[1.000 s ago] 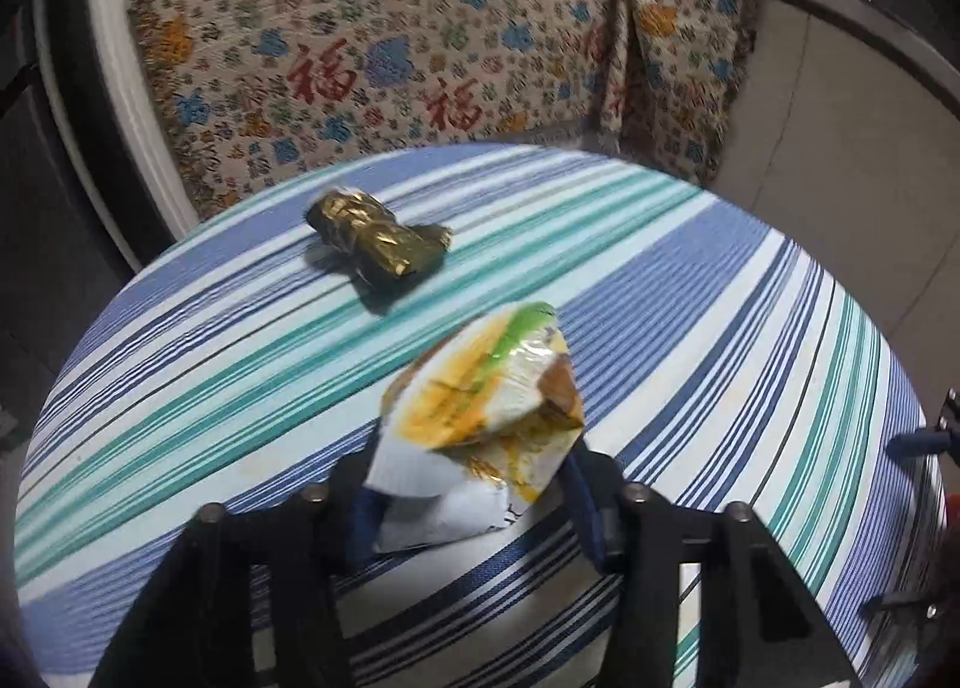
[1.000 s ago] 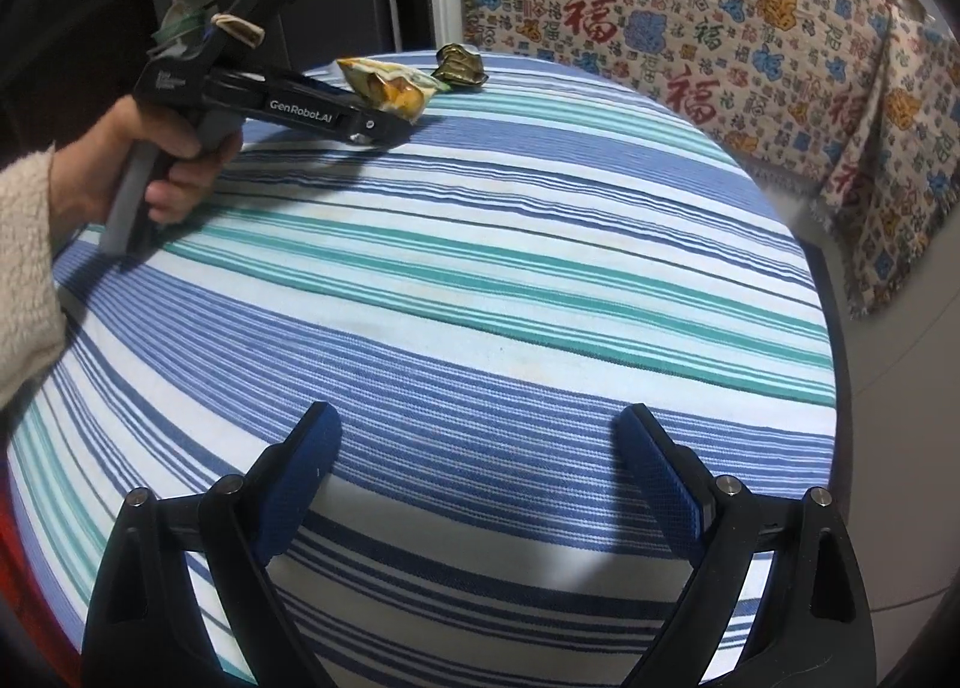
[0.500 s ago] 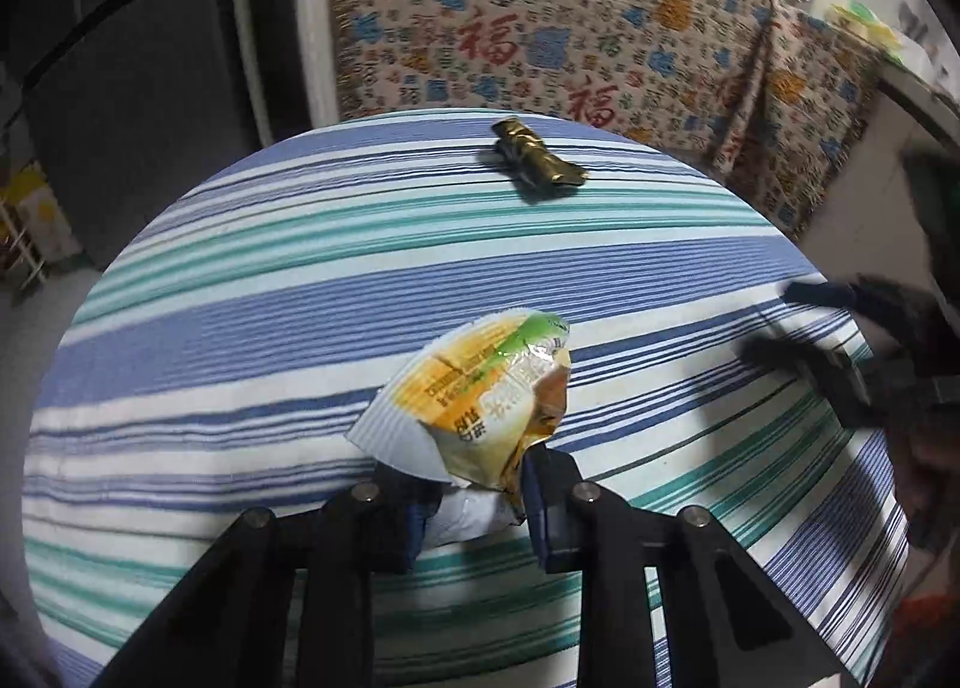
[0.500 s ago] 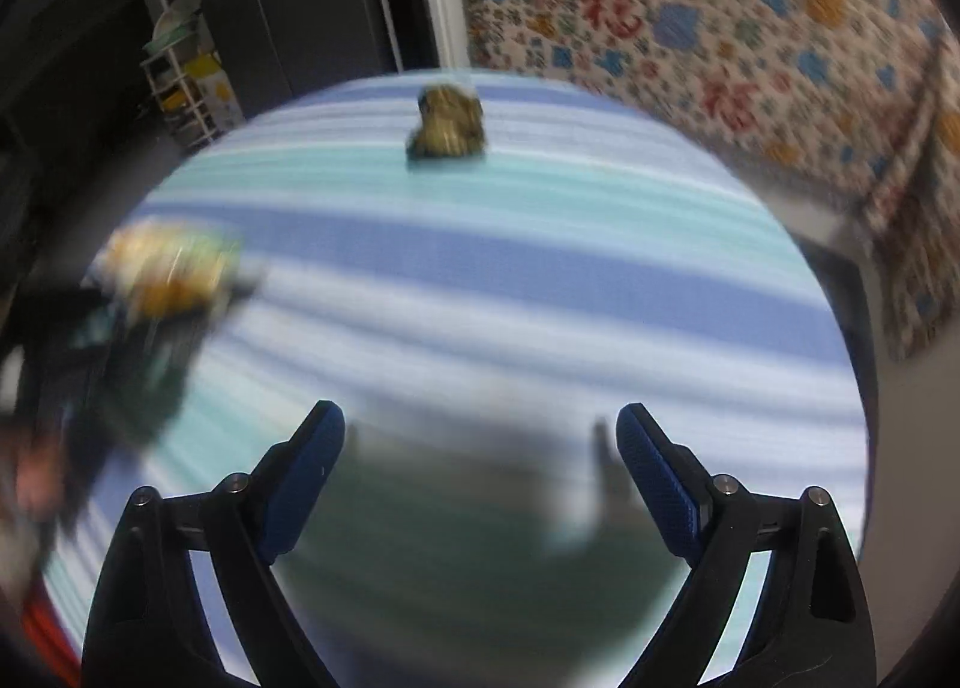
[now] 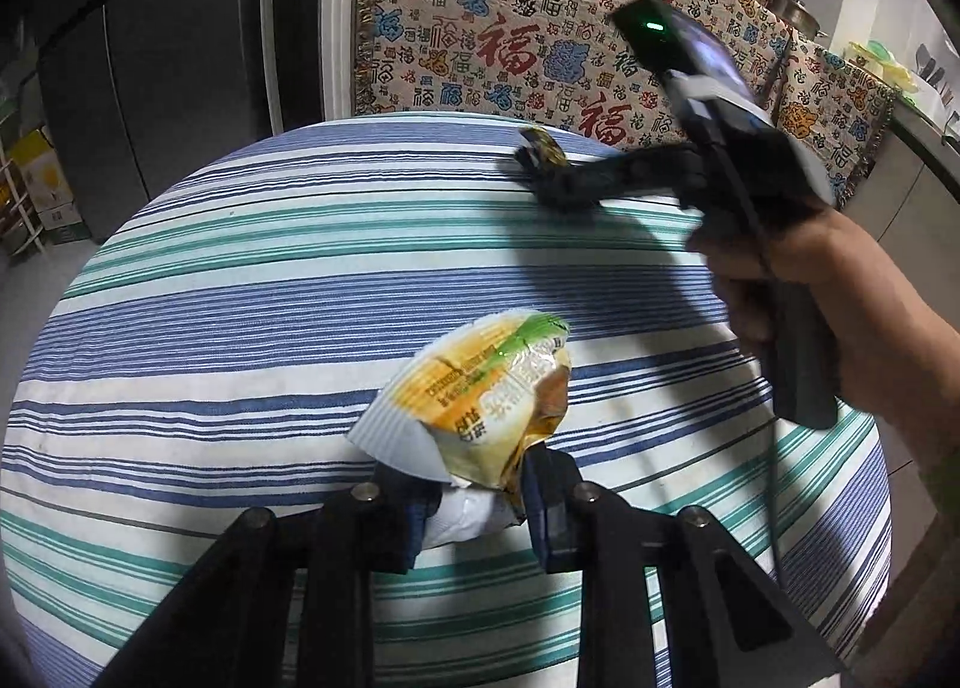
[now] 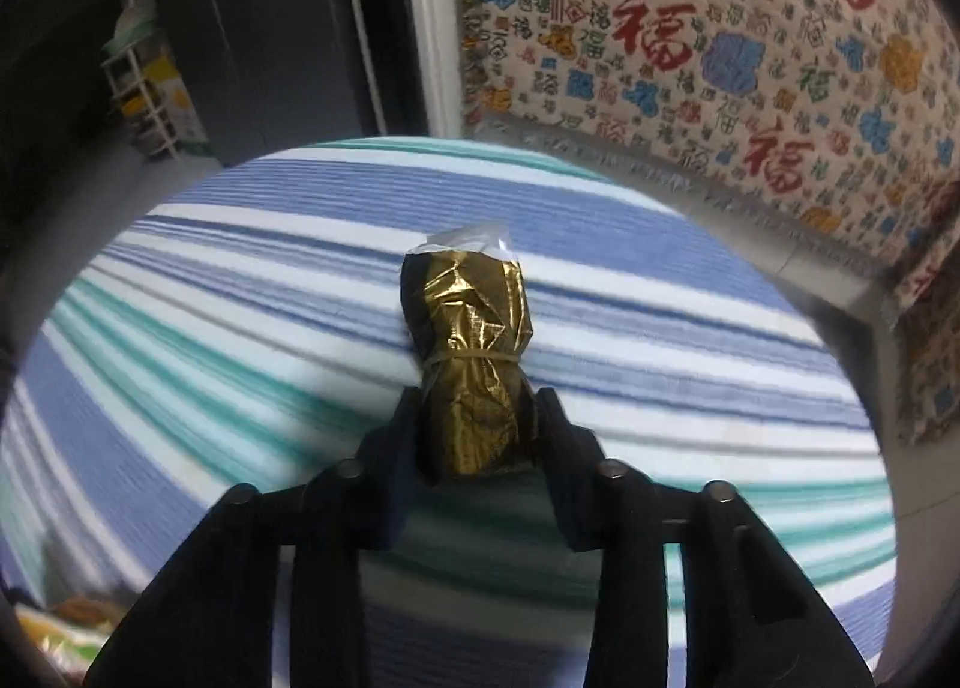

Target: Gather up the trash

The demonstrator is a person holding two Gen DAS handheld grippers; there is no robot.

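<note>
My left gripper (image 5: 477, 499) is shut on a crumpled yellow and white snack wrapper (image 5: 480, 406) and holds it over the striped round table (image 5: 240, 298). My right gripper (image 6: 477, 430) is shut on a gold foil wrapper (image 6: 471, 352) tied with a rubber band, at the table's far side. In the left wrist view the right gripper (image 5: 549, 172) reaches to the gold wrapper (image 5: 543, 138) at the far edge, held by a hand (image 5: 840, 298). A corner of the yellow wrapper (image 6: 66, 622) shows at the lower left of the right wrist view.
A patterned cloth with red characters (image 5: 528, 45) hangs behind the table. A dark fridge (image 5: 150, 57) stands at the left, with a rack and boxes (image 6: 156, 99) beside it. A counter with pots (image 5: 798, 9) is at the back right.
My right gripper has moved across the table to the gold wrapper and shut on it. My left gripper has pulled back from the far side with the yellow wrapper still in it.
</note>
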